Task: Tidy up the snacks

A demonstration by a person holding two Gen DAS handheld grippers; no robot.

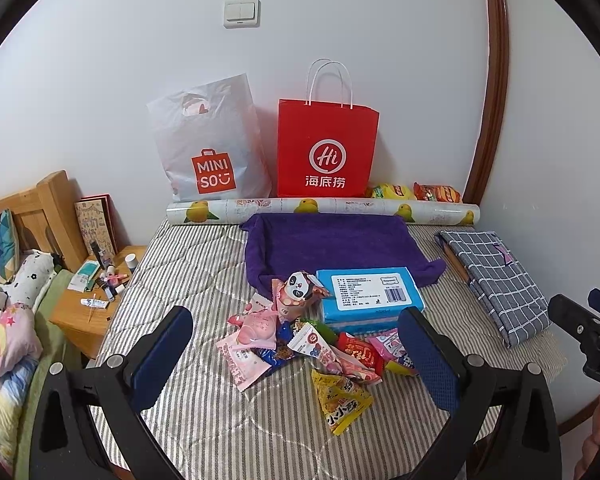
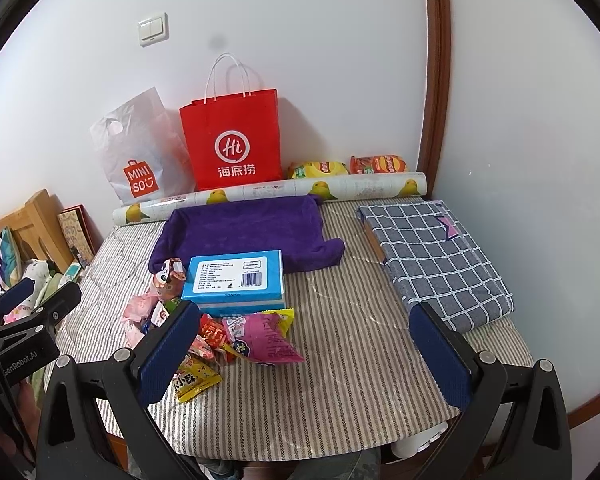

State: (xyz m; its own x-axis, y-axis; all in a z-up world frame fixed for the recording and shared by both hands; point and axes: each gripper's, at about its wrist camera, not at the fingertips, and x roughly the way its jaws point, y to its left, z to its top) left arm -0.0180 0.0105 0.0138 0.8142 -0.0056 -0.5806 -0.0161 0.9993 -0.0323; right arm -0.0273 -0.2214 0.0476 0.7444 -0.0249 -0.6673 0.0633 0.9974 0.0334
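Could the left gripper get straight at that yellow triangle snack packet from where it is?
Probably yes. The left gripper is open and holds nothing, and the yellow triangle packet lies on the near edge of the snack pile, uncovered, on the striped bed cover, with nothing between them.

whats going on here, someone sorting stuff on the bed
A person holds a two-finger gripper in each hand over a striped mattress. Both the left gripper and the right gripper are open and hold nothing. A loose pile of snack packets lies beside a blue box, untouched so far. A red paper bag and a white plastic bag stand against the wall.
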